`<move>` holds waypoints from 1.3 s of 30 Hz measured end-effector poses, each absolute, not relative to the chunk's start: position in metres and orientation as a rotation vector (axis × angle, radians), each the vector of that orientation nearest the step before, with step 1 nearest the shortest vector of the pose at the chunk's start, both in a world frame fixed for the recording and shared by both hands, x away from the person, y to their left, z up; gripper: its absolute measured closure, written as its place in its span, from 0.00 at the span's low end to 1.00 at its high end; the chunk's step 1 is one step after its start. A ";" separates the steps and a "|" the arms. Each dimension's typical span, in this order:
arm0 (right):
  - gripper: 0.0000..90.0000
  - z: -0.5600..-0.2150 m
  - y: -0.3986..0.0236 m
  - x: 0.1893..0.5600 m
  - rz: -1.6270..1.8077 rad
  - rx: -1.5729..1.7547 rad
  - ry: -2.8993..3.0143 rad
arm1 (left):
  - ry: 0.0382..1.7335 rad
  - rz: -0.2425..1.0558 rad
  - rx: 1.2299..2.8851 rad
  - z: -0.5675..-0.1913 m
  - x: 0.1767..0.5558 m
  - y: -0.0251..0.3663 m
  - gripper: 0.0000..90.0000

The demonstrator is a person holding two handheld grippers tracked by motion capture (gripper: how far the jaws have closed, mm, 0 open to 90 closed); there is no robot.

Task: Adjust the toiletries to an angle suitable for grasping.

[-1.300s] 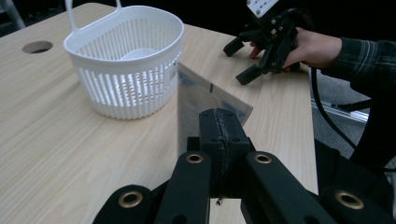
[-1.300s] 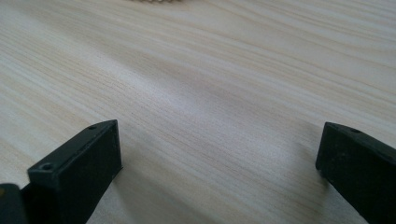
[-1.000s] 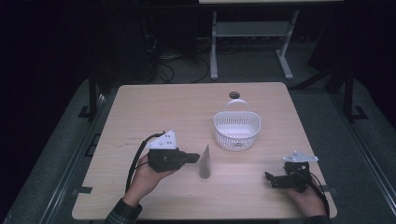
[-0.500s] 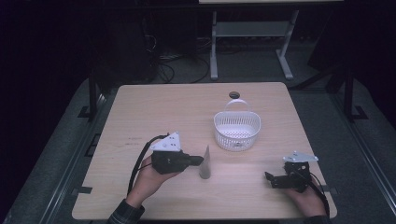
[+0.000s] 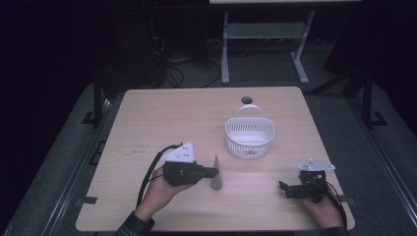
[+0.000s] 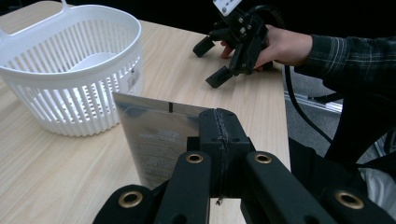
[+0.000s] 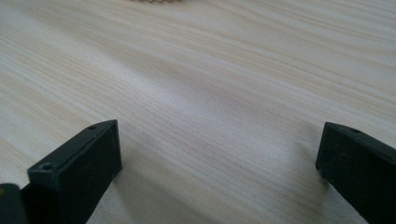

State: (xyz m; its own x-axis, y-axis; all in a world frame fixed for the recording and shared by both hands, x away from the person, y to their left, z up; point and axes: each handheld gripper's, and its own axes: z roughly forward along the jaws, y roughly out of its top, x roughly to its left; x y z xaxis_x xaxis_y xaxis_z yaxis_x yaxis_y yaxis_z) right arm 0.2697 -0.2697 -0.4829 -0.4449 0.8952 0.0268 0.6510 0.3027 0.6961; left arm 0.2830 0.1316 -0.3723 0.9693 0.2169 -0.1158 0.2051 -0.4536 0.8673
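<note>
A flat silver foil pouch [image 5: 216,176] [image 6: 156,137] stands on edge over the wooden table, left of and nearer than the white basket. My left gripper [image 5: 210,172] [image 6: 219,122] is shut on the pouch's edge, its jaws pressed together around it. The white slatted basket [image 5: 249,139] [image 6: 70,74] with a handle stands upright at the table's middle right. My right gripper [image 5: 286,189] [image 7: 219,154] rests low at the table's front right, held in a hand, jaws wide open over bare wood. It shows far off in the left gripper view as well [image 6: 215,59].
A small dark round grommet [image 5: 247,100] sits in the tabletop behind the basket. The table's front edge [image 5: 211,229] runs just under both hands. A cable [image 5: 149,169] trails from the left gripper. Dark floor and a metal stand [image 5: 260,39] lie beyond the table.
My left gripper with the pouch has shifted slightly toward the near edge. The right gripper has stayed put.
</note>
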 end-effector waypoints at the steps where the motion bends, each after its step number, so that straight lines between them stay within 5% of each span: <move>1: 0.00 -0.483 -0.270 0.270 0.917 1.386 2.210 | 0.298 0.011 2.056 -0.372 0.283 0.131 1.00; 28: 0.00 -0.483 -0.270 0.270 0.917 1.386 2.209 | 0.295 0.014 2.058 -0.372 0.280 0.124 0.99; 39: 0.00 -0.483 -0.270 0.270 0.917 1.386 2.209 | 0.392 0.086 2.070 -0.362 0.278 0.138 0.67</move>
